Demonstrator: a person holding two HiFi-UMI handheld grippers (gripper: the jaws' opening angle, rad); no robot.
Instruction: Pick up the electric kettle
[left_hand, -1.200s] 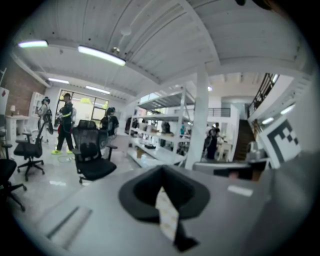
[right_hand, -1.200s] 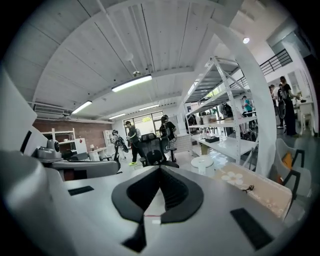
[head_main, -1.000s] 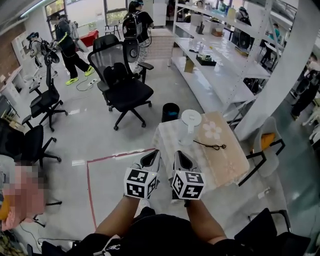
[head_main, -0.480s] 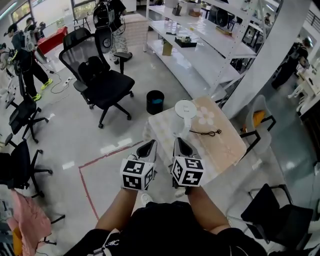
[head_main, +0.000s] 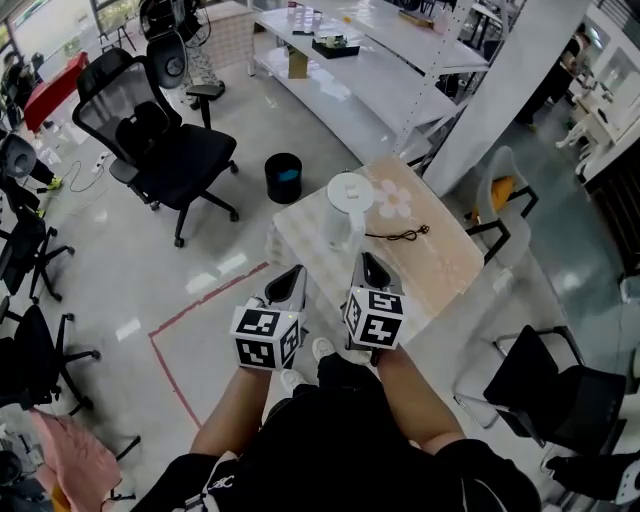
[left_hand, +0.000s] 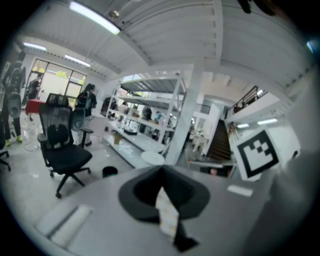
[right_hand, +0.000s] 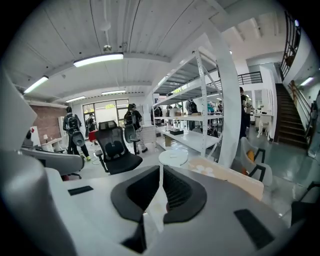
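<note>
The electric kettle (head_main: 345, 212) is clear-bodied with a round white lid and stands at the near left part of a small floral-topped table (head_main: 450, 275). A black cord (head_main: 398, 235) lies on the table beside it. My left gripper (head_main: 288, 284) and right gripper (head_main: 368, 270) are held side by side just short of the table, both shut and empty. The right one's tips point at the kettle's base. In the left gripper view the lid (left_hand: 151, 158) shows beyond the left gripper (left_hand: 161, 171). In the right gripper view the lid (right_hand: 173, 157) lies straight ahead of the right gripper (right_hand: 161, 170).
A black waste bin (head_main: 284, 177) stands on the floor behind the table. Black office chairs (head_main: 160, 140) are at the left. A white column (head_main: 500, 90) and long shelving (head_main: 340, 70) lie behind. A grey chair (head_main: 500, 195) and a black chair (head_main: 560, 385) flank the table's right.
Both grippers have come forward and dipped toward the table, still side by side and shut. The table and kettle now sit nearer their tips.
</note>
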